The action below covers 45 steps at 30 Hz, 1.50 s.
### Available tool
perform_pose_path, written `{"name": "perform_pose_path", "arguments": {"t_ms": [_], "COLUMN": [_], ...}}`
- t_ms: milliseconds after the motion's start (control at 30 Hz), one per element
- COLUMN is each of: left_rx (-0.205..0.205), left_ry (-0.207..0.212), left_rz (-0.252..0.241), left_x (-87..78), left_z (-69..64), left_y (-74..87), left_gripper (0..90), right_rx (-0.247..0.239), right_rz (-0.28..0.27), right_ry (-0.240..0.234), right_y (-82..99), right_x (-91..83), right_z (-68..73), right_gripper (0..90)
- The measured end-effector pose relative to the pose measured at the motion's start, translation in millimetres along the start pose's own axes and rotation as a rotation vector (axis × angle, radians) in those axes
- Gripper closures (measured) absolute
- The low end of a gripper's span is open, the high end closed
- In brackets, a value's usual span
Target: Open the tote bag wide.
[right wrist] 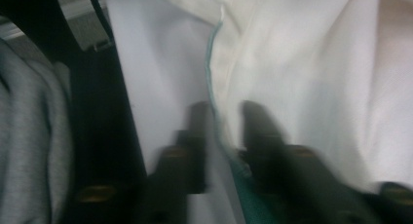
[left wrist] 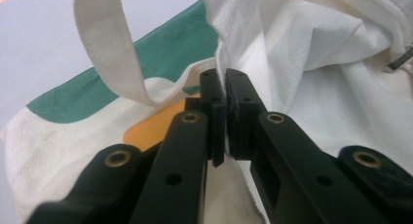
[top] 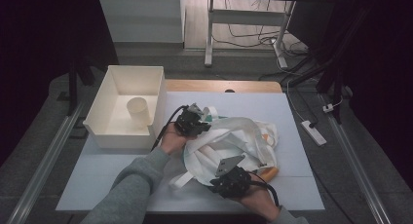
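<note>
While the bag [top: 234,141] is lying crumpled mid-table, the left gripper [left wrist: 221,112] is pinching its cloth edge tight. The right gripper [right wrist: 224,131] is straddling a hem, blurred, grip uncertain. Judged: handling barely begun; bag not yet flattened.

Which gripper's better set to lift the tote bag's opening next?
Left, probably. The left gripper is pinched shut on the tote bag edge, sharp and firm. The right gripper straddles a hem, blurred, its hold unclear.
</note>
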State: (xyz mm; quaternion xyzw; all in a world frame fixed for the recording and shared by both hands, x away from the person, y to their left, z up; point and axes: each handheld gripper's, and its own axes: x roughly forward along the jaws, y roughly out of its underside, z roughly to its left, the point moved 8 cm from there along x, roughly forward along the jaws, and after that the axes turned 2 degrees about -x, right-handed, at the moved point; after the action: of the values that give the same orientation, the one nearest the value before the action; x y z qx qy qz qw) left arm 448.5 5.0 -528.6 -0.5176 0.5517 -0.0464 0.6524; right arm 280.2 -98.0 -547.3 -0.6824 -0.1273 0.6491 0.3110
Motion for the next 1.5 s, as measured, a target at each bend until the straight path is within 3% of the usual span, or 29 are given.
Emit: {"name": "perform_pose_path", "arguments": {"t_ms": [100,233,300,400,467,533,700,800,867,900,967,1033,1100,1167,1333,1500], "left_rx": [-0.009,-0.034,-0.044,-0.044,-0.039,-0.053,-0.054,-0.056,-0.047,-0.046,-0.045,-0.046,-0.048,-0.047,-0.045,-0.041], "left_ry": [-0.013,-0.015,-0.011,-0.013,-0.027,-0.015,-0.015,-0.008,-0.009,-0.010,-0.011,-0.010,-0.007,-0.007,-0.007,-0.007], "left_rz": [-0.001,0.010,0.013,0.023,0.027,0.030,0.030,0.033,0.032,0.031,0.032,0.032,0.031,0.031,0.032,0.028], "left_x": [-0.2,-0.8,-0.9,1.2,1.9,1.9,2.9,3.5,3.0,2.9,2.9,2.9,2.7,2.4,2.2,2.6], "left_z": [2.8,11.2,13.4,13.8,14.4,15.4,15.6,15.4,14.9,14.5,14.4,14.5,14.4,14.1,13.6,13.2], "left_y": [0.7,5.1,6.6,7.8,8.6,10.2,11.2,11.9,11.6,11.4,11.3,11.4,11.3,11.3,11.5,11.4], "left_gripper": [86.3,86.6,86.7,86.8,86.9,86.8,86.8,86.6,86.3,86.2,86.1,86.1,86.1,86.1,86.1,86.1], "right_rx": [0.015,-0.013,0.005,0.047,0.043,0.011,0.016,0.017,0.023,0.029,0.053,0.085,0.123,0.147,0.106,0.126], "right_rz": [0.003,-0.003,-0.017,-0.024,0.003,0.052,0.037,0.022,-0.003,-0.028,-0.095,-0.154,-0.176,-0.138,-0.042,0.000], "right_ry": [-0.044,-0.054,-0.065,-0.087,-0.096,-0.094,-0.111,-0.122,-0.129,-0.122,-0.086,-0.024,0.046,0.094,0.148,0.159], "right_y": [4.0,8.0,13.2,21.3,24.9,30.0,30.3,29.3,24.9,20.6,10.4,2.3,-1.9,-2.8,-7.7,-11.1], "right_x": [4.5,-6.0,-12.1,-13.0,-8.7,-2.1,-2.0,-3.0,-9.1,-14.3,-28.0,-39.6,-44.5,-38.6,-6.6,11.3], "right_z": [3.0,15.6,18.8,15.2,14.1,14.9,11.5,11.6,11.6,10.9,4.7,-8.5,-24.9,-37.4,-47.5,-63.5], "right_gripper": [87.0,87.6,87.7,87.7,87.7,87.7,87.4,83.4,71.1,65.4,62.3,59.5,55.6,50.7,51.7,57.8]}}
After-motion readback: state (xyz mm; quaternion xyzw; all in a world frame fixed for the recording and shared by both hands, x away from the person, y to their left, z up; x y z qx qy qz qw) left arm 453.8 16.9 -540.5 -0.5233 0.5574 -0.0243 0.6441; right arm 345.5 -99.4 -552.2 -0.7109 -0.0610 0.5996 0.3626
